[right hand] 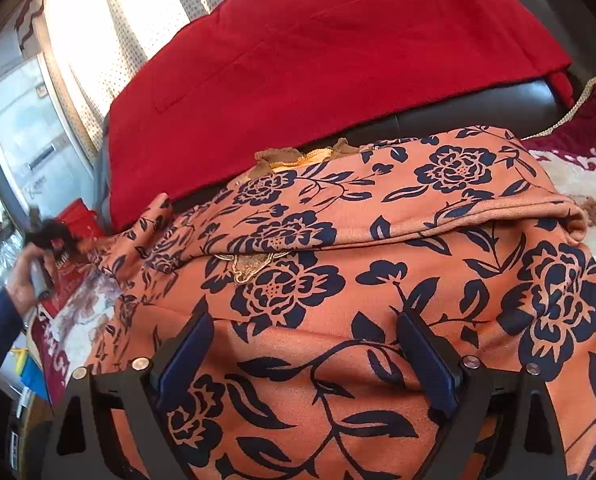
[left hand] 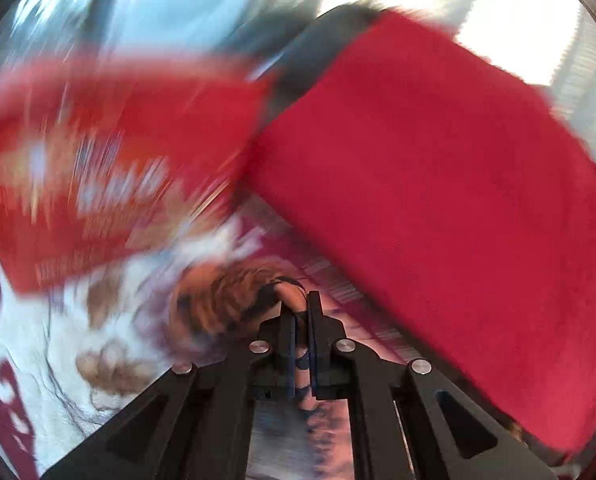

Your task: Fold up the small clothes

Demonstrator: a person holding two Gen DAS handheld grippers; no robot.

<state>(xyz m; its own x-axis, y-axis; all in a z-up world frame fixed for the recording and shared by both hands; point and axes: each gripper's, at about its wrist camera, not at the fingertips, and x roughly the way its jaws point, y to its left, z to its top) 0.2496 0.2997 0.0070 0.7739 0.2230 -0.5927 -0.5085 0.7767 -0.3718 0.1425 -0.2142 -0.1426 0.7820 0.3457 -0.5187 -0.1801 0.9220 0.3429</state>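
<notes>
An orange garment with a dark blue flower print [right hand: 377, 264] lies spread and partly folded on the bed, with a gold-trimmed neckline [right hand: 254, 266] showing. My right gripper [right hand: 301, 328] is open, its jaws wide apart just over the garment's near part. My left gripper [left hand: 302, 312] is shut on a bit of the same orange flowered cloth [left hand: 298, 356]; the left wrist view is heavily blurred. In the right wrist view the left gripper [right hand: 52, 236] is at the far left, at the garment's stretched corner.
A red cloth [right hand: 317, 68] drapes over a dark headboard [right hand: 477, 108] behind the garment; it also shows in the left wrist view [left hand: 437, 180]. A white and maroon bedcover [right hand: 577, 176] lies under the clothes. Curtains [right hand: 110, 40] and a window stand at the left.
</notes>
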